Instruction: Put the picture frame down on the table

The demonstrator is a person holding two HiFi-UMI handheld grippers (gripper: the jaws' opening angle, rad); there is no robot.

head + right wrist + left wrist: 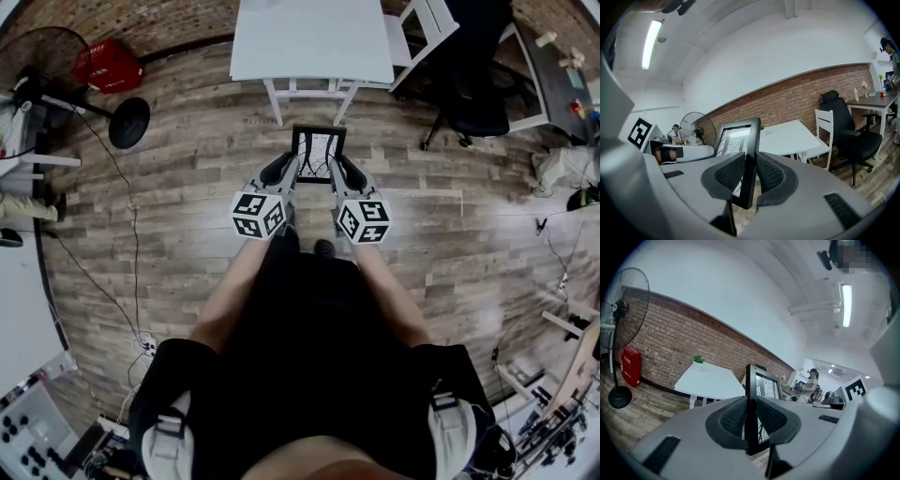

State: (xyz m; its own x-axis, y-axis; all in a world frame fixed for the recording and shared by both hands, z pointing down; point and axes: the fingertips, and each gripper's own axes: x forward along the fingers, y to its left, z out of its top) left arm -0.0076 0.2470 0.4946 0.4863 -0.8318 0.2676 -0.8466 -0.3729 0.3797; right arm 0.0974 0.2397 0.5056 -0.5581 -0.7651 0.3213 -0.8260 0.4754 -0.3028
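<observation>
We looked down on a plank floor (187, 197), with the white table (312, 39) ahead of us and its top bare. A black office chair (473, 89) stood to the right of the table, and a standing fan (42, 61) was well off to the left near the brick wall. We held the black picture frame (318, 155) upright in the air over the floor, on our side of the table and not touching it. The frame sat between our two tools. The left hand-held gripper (751, 420) was clamped on the frame's left edge, one pad pressing each face. The right hand-held gripper (750, 176) was clamped the same way on the right edge. The picture in the frame showed thin dark lines on white.
</observation>
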